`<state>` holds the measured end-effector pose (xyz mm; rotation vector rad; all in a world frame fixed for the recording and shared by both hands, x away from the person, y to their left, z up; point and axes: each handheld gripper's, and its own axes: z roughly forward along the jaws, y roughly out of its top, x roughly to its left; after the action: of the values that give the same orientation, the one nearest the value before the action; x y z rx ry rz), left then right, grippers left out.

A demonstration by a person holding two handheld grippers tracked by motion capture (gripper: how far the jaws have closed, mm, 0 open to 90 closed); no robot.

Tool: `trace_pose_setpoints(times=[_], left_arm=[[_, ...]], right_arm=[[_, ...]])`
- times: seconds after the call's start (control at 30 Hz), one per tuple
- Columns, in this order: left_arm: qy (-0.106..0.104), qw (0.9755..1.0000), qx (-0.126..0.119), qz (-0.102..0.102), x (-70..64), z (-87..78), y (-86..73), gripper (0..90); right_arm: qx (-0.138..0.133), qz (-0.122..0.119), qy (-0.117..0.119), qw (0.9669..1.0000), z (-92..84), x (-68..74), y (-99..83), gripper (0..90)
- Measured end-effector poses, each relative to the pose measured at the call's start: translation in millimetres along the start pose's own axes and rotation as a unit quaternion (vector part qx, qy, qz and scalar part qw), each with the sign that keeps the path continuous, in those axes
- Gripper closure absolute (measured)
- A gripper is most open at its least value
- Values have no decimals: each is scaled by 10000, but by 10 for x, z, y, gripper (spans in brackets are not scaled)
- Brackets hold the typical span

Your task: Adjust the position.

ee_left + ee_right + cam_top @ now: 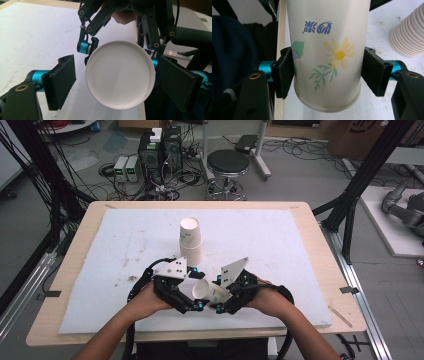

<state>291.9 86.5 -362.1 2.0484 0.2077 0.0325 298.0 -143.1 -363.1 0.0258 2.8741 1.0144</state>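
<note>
A white paper cup (204, 289) with a yellow flower print (329, 62) is held sideways above the table's front edge. My right gripper (226, 297) (329, 75) is shut on its wall, one pad (284, 72) on each side. My left gripper (186, 296) (117, 82) faces one round end of the cup (120, 75) and stands open around it; its left pad (61, 81) is clear of the cup and its right pad (175, 82) is close beside the rim. A stack of paper cups (190, 240) (409, 32) stands upright at mid-table.
A white mat (280, 245) covers most of the wooden table (80, 235). Behind the table are a black stool (228, 165), computer towers (160, 150) and cables on the floor. Black frame posts (360, 175) stand at the right.
</note>
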Motion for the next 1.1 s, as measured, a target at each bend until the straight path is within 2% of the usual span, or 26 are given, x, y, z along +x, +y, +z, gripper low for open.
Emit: trace_pose_setpoints(times=[0.13, 0.33, 0.63, 0.83, 0.9, 0.97, 1.03, 1.1], left_arm=[[-31, 9999, 141, 23, -2, 31, -6, 173], [-36, 9996, 296, 4, -5, 63, -26, 192], [-38, 9989, 473, 3, 9, 89, -55, 229], [-139, 9981, 606, -3, 10, 113, -66, 313], [-163, 9978, 647, 33, 9, 121, -69, 342], [-160, 9977, 665, 41, 8, 126, -69, 346], [-148, 9977, 659, 52, 11, 125, -68, 351], [-120, 9979, 637, 64, 11, 121, -68, 353]], right_arm=[[231, -117, -1, 9997, 21, 0, 53, 327], [562, -162, -13, 9983, 72, 14, 97, 326], [657, -211, 27, 9976, 89, 25, 119, 326], [719, -278, 74, 9970, 113, 30, 129, 326], [788, -230, 78, 9966, 117, 35, 125, 327], [816, -252, 67, 9963, 121, 40, 125, 326], [779, -373, 44, 9963, 123, 37, 122, 318], [715, -355, 4, 9968, 114, 43, 115, 303]])
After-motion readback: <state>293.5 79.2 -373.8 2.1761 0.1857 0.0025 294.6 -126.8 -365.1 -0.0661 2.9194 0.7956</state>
